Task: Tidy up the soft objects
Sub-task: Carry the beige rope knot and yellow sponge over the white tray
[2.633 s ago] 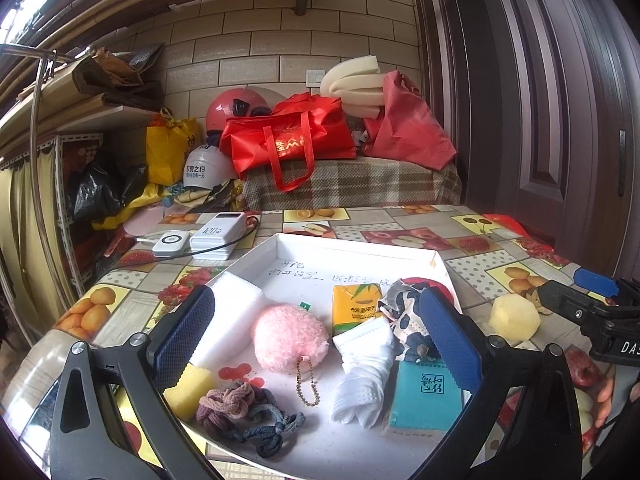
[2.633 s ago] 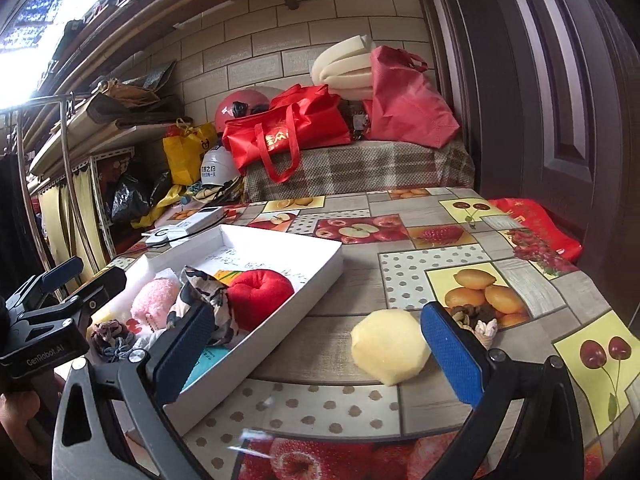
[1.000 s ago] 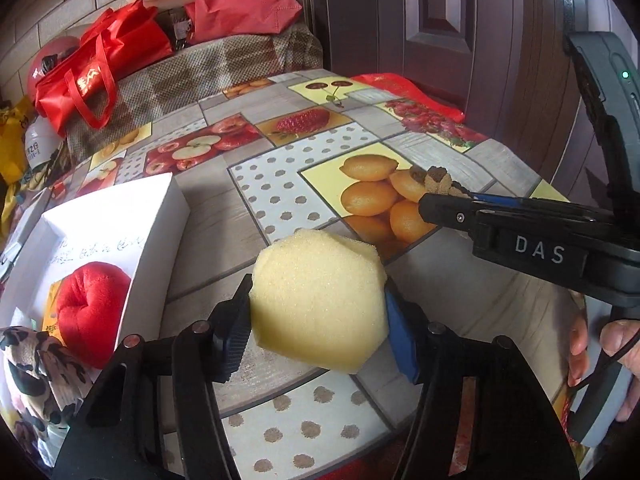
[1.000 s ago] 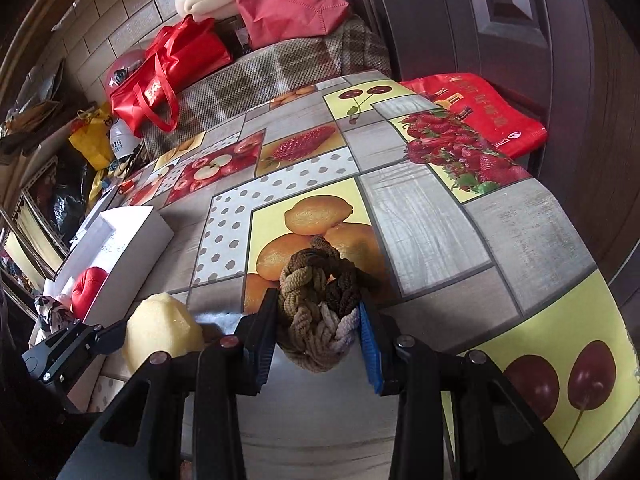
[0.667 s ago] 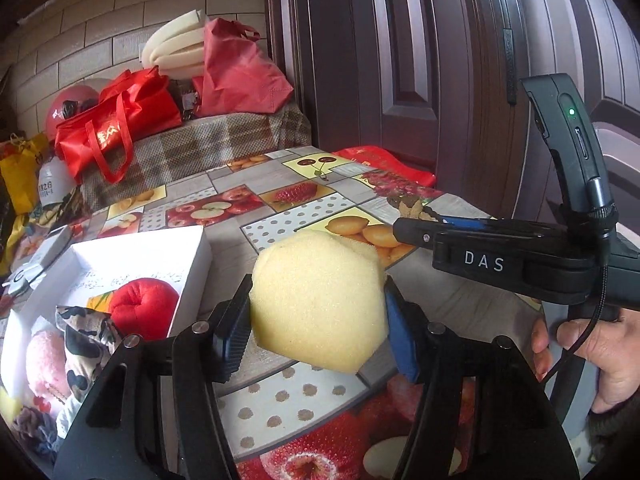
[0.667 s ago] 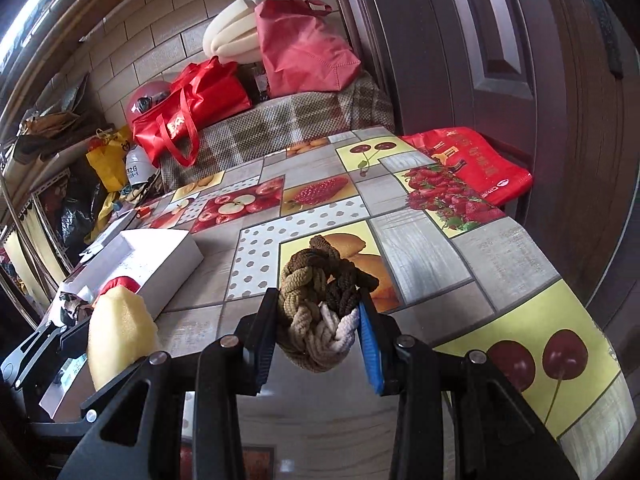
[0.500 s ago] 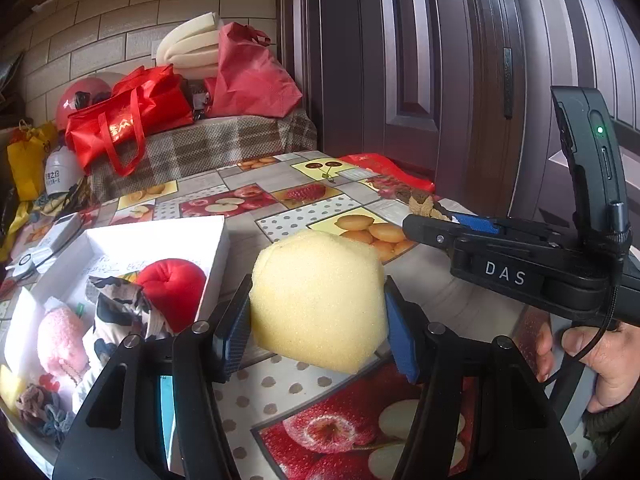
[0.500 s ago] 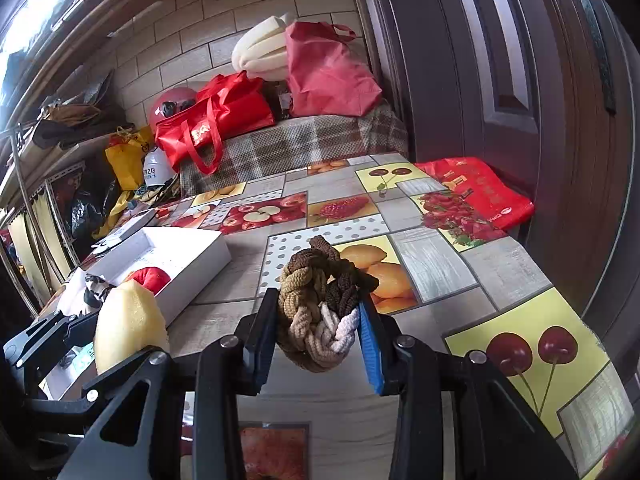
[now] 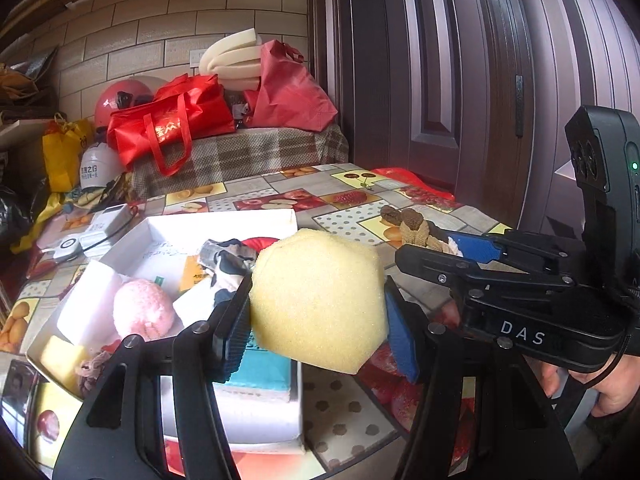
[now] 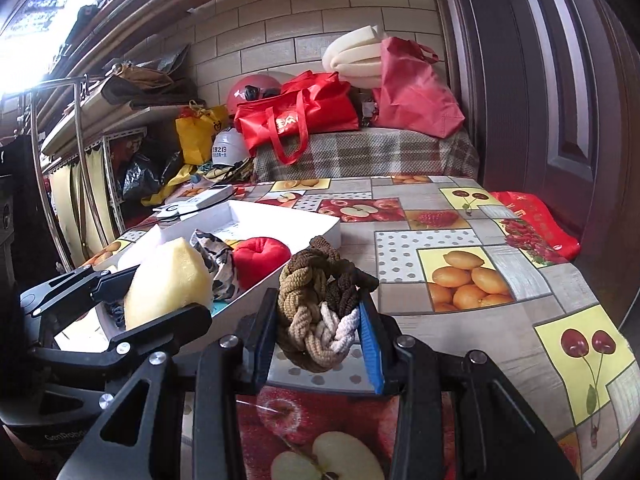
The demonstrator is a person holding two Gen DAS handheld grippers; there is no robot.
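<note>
My left gripper (image 9: 316, 316) is shut on a yellow sponge (image 9: 316, 300) and holds it in the air over the near right part of the white box (image 9: 224, 220). My right gripper (image 10: 320, 328) is shut on a brown-and-cream braided rope knot (image 10: 320, 300), held above the table just right of the box (image 10: 280, 216). The box holds a pink pompom (image 9: 142, 308), a red plush (image 10: 260, 256), a patterned cloth (image 9: 228, 260), a teal packet (image 9: 264, 368) and other soft items. The sponge (image 10: 168, 280) also shows in the right wrist view.
A fruit-pattern tablecloth (image 10: 460, 264) covers the table. Red bags (image 10: 304, 116), helmets (image 10: 248, 88) and foam (image 10: 356, 56) are piled on a plaid bench at the back. A dark door (image 9: 440, 80) stands right. White devices (image 9: 100, 224) lie left of the box.
Both grippers have closed on the sponge and the rope knot, lifted them off the table and moved left toward the box. The view has swung back to level.
</note>
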